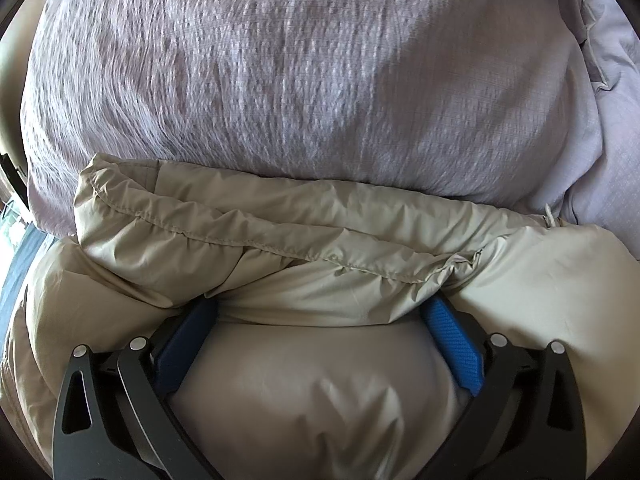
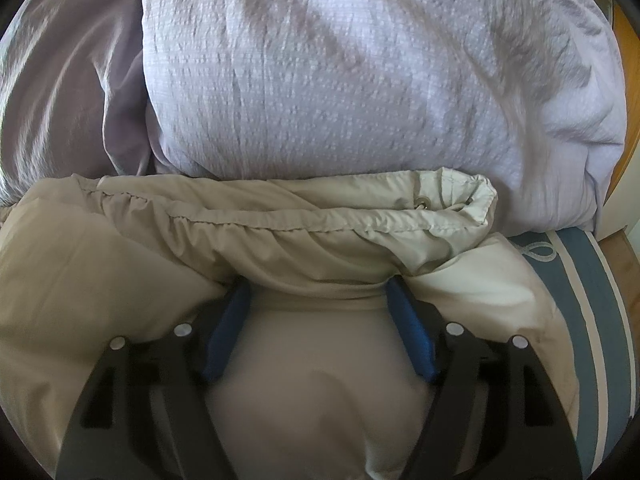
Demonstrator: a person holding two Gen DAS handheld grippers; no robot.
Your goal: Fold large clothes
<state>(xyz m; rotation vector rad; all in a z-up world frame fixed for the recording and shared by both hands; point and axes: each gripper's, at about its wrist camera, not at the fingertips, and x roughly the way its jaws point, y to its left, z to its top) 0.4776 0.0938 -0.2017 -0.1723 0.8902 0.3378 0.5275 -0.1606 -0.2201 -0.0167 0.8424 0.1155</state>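
my left gripper (image 1: 320,320) and right gripper (image 2: 318,300) both gape wide, padded beige jacket (image 1: 280,240) bulging between the fingers, ungripped. it lies against the lilac pillow (image 2: 320,100) on the bed. i'd close evenly on the gathered hem, then lift together.

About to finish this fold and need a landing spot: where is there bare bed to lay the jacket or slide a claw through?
Little. The striped bedsheet shows as a bare strip right of the beige jacket, below the lilac pillow; a blue sliver shows at the jacket's left edge. Ahead is crowded: the pillow butts the jacket hem, rumpled lilac duvet beside it.
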